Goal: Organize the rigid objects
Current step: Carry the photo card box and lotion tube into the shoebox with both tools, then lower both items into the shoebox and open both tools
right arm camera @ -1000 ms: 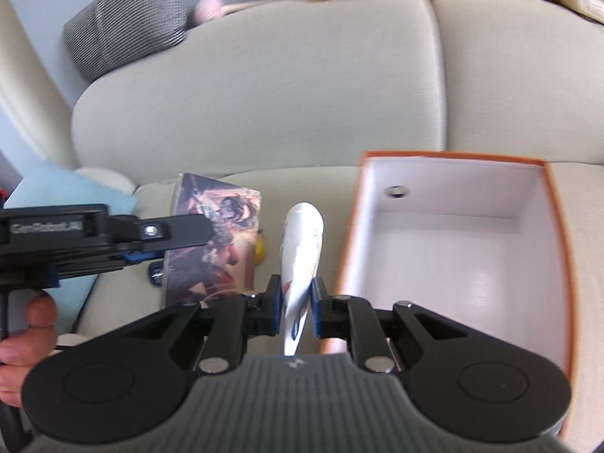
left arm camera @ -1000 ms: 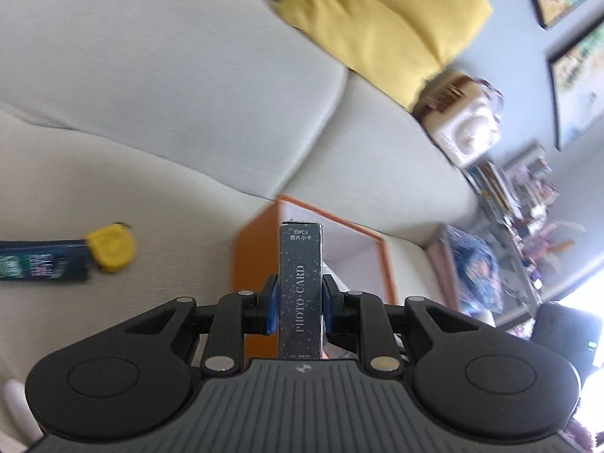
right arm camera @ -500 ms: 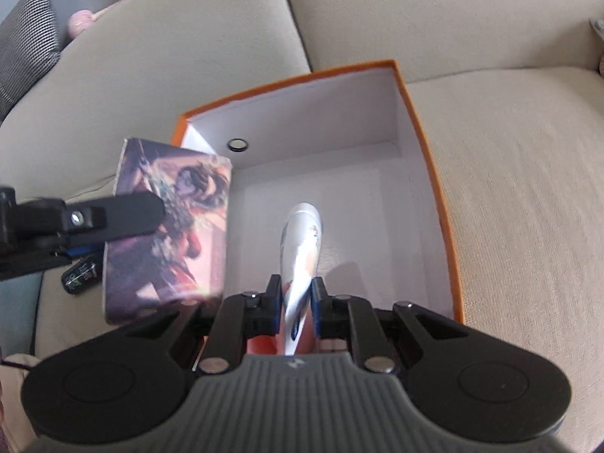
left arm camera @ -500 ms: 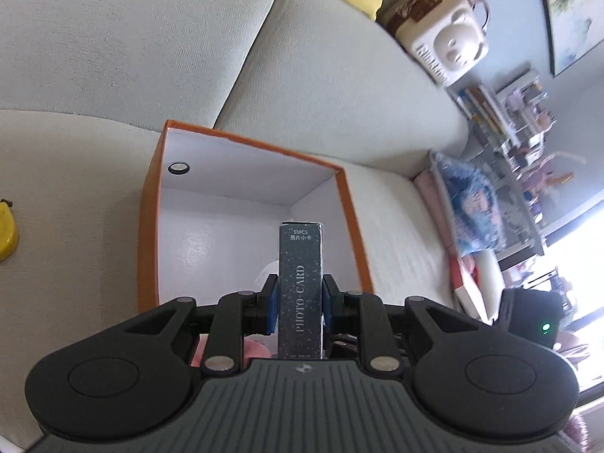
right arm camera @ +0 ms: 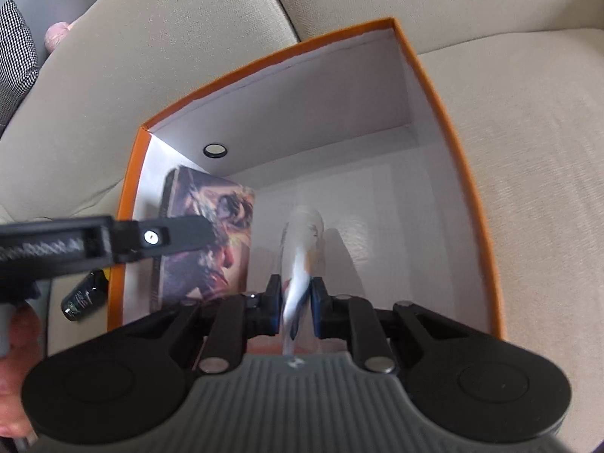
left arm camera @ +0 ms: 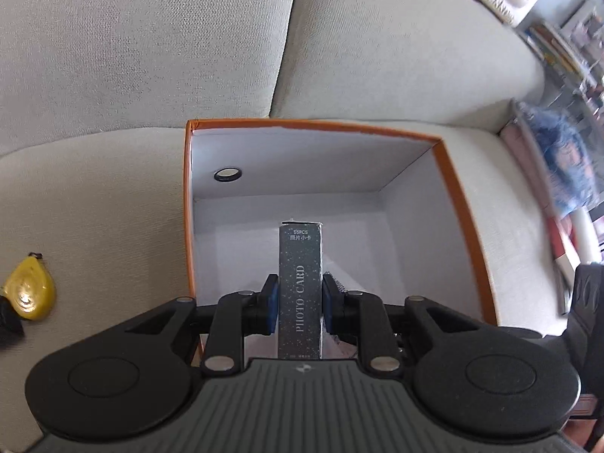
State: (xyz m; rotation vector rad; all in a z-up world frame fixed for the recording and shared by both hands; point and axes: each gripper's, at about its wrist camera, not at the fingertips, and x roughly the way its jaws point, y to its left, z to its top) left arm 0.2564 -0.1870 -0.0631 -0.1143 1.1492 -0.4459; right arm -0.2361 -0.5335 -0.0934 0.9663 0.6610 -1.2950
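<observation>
An orange box with a white inside sits on the beige sofa seat. My left gripper is shut on a dark photo card box, held over the orange box's near part; its illustrated face shows in the right wrist view, inside the box by the left wall. My right gripper is shut on a white tube and holds it tip-down inside the box. The left gripper's body shows at the left of the right wrist view.
A yellow drop-shaped object lies on the seat left of the box. A small dark bottle lies outside the box's left wall. A checked cushion is far left. Shelves with clutter stand to the right.
Both grippers have moved over and down into the orange box with their loads. The photo card box now sits inside the box's left side, the tube lower in the middle.
</observation>
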